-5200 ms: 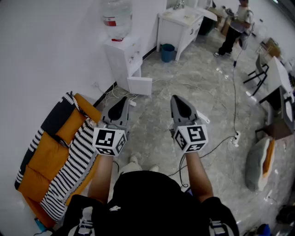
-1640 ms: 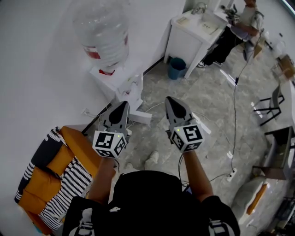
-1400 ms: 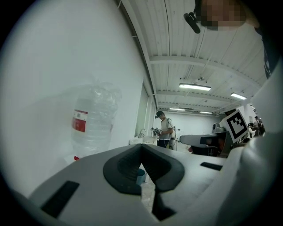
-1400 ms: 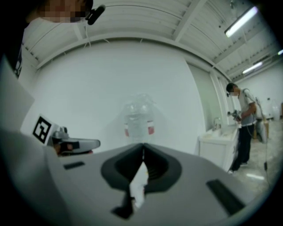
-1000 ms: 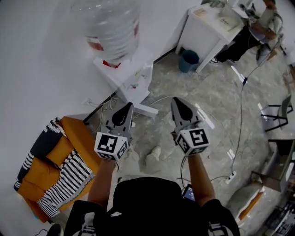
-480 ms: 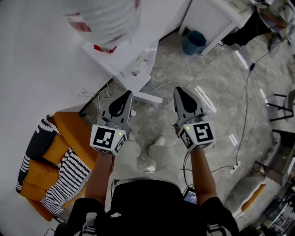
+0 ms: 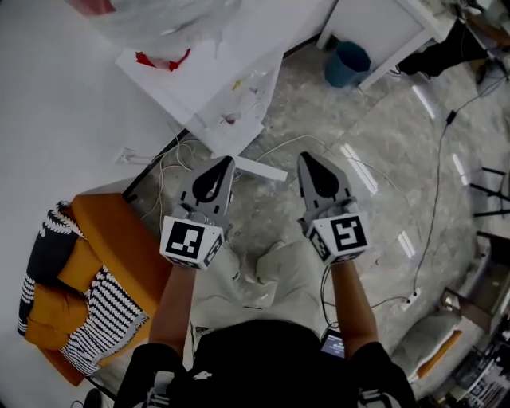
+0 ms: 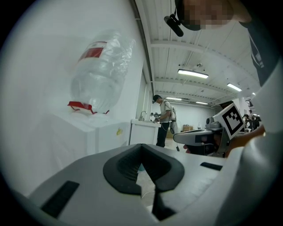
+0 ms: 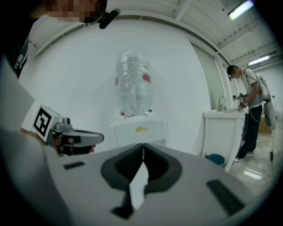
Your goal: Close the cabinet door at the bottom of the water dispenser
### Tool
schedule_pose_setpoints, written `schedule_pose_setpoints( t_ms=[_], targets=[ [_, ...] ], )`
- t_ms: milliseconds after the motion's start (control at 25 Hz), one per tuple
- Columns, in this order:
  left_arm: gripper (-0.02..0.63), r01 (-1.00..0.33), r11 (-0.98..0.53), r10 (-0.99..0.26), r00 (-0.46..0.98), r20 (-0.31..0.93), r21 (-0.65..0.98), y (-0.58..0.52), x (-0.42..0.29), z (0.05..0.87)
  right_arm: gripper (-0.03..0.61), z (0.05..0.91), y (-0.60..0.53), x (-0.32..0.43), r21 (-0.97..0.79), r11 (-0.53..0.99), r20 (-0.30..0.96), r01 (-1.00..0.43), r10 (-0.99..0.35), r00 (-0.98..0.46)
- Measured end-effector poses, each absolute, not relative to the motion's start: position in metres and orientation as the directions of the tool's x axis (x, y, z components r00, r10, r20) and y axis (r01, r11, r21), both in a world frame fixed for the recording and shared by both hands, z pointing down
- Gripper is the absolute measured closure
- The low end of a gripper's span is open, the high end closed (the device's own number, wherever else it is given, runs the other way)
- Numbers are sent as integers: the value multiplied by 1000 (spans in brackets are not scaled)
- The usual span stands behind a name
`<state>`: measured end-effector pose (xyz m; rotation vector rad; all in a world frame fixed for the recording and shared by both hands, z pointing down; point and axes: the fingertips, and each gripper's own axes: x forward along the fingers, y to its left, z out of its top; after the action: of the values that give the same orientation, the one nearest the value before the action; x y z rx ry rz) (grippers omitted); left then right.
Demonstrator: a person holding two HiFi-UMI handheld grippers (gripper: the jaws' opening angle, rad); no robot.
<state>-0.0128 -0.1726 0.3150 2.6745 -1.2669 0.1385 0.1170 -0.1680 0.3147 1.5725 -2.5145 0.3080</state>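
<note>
The white water dispenser (image 7: 215,88) stands against the wall at the upper left, a clear bottle (image 7: 151,16) upside down on top. Its bottom cabinet door (image 7: 260,168) hangs open, showing as a white slab edge-on over the floor. My left gripper (image 7: 225,162) is shut and empty, its tip just left of the door's edge. The right gripper (image 7: 307,158) is shut and empty too, a little to the door's right. In the left gripper view the dispenser (image 8: 101,137) and bottle (image 8: 99,84) rise beyond my shut gripper (image 8: 141,146). The right gripper view shows the dispenser (image 9: 139,132) ahead of my shut gripper (image 9: 143,145).
An orange and striped cushion seat (image 7: 96,271) lies at the left by the wall. Cables (image 7: 183,155) trail beside the dispenser. A blue bin (image 7: 348,62) stands by a white sink cabinet (image 7: 382,24). A person (image 9: 247,110) stands at that cabinet. My knees (image 7: 275,275) are below the grippers.
The view has sunk toward the floor. Both grippers came down together, still shut, and the dispenser and its open door now look larger and closer. My knees have bent into view.
</note>
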Motion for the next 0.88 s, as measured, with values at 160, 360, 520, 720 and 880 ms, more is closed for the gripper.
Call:
schedule_pose_setpoints(
  t_ms=[160,360,520,720,880],
  targets=[
    [606,-790,-600,-771,613,175,127,-182,-17,359,545,355,-179,109,-90,452,250,-888,-852,-459],
    [606,-804,-585,-787,595,163,106,-191,-24,397,545,404,-193,100,-96,479,250,-873,-837,-487],
    [607,-809,-578,-795,587,152,104,-202,-26,433,545,447,-203,97,-96,483,248,-870,-835,-491],
    [607,-790,-601,-780,612,127,119,-201,-27,465,545,495,-212,93,-102,492,232,-865,-833,-501],
    [606,-792,-595,-787,608,103,134,-202,-31,490,545,527,-216,91,-95,500,223,-861,-832,-508]
  ],
)
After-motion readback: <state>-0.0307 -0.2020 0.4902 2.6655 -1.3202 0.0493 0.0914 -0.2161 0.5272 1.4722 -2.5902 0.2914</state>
